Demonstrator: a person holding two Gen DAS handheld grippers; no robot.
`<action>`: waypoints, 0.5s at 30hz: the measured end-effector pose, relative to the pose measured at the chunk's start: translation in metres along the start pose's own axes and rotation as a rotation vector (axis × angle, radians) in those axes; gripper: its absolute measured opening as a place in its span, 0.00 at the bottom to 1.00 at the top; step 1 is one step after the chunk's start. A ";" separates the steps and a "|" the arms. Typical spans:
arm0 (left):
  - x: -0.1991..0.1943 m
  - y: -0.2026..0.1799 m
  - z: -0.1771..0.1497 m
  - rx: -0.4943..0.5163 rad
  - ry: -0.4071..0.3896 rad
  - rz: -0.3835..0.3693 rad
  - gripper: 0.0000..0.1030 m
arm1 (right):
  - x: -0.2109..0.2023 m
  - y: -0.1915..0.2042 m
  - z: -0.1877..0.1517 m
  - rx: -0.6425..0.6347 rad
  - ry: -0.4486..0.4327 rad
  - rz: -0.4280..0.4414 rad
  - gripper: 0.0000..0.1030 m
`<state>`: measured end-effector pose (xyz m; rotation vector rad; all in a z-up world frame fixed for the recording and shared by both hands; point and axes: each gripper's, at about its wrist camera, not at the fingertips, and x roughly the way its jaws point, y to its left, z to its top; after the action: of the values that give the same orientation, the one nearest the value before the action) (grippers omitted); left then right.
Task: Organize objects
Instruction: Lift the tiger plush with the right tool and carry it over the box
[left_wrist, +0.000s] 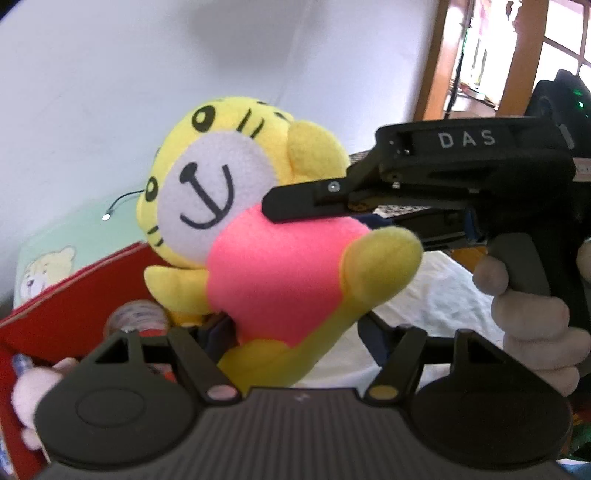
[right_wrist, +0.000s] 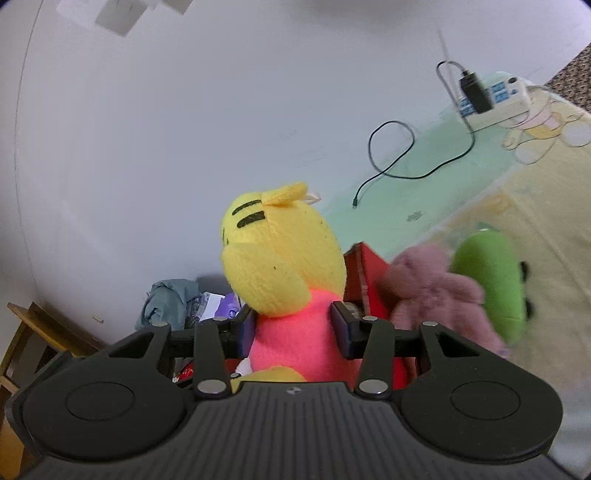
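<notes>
Between both hand-held grippers, held up in front of a pale wall: one yellow tiger plush toy (left_wrist: 236, 206) in a pink shirt.

Left hand-held gripper (left_wrist: 295, 332): jaws part-closed around the toy's lower body; pads press into the pink fabric and a yellow leg. Toy tilted, face toward this camera, one arm sticking out to the right.

Right hand-held gripper (right_wrist: 293, 328): jaws part-closed, blue pads squeezing the pink torso from both sides, seen from behind the toy's head. In the left wrist view the same gripper (left_wrist: 354, 218) comes in from the right, "DAS" printed on its body, a gloved hand (left_wrist: 532, 314) around its grip.

Below and behind the toy: red box (left_wrist: 74, 314), open, with a bottle top (left_wrist: 136, 317) and other small items inside, blurred. Pink plush bear (right_wrist: 428, 295) and green plush toy (right_wrist: 491, 284) lie beside the box on a pastel cartoon-print sheet (right_wrist: 517, 206).

On the sheet near the wall: white power strip (right_wrist: 498, 99) with a black adapter plugged in, black cable (right_wrist: 391, 155) looping away from it. Crumpled grey-blue cloth (right_wrist: 170, 299) at the wall, lower left.
</notes>
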<state>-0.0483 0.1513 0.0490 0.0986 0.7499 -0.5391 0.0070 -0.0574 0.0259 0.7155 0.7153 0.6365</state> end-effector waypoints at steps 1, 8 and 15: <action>0.003 0.011 -0.001 -0.008 0.000 0.000 0.68 | 0.006 0.005 -0.002 -0.009 -0.002 -0.007 0.44; 0.023 0.062 -0.017 -0.081 0.063 -0.013 0.70 | 0.050 0.026 -0.019 -0.097 0.030 -0.154 0.42; 0.029 0.069 -0.032 -0.083 0.084 -0.019 0.81 | 0.078 0.028 -0.037 -0.198 0.071 -0.298 0.41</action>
<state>-0.0160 0.2066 -0.0011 0.0371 0.8552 -0.5234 0.0175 0.0291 -0.0006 0.3946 0.7940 0.4534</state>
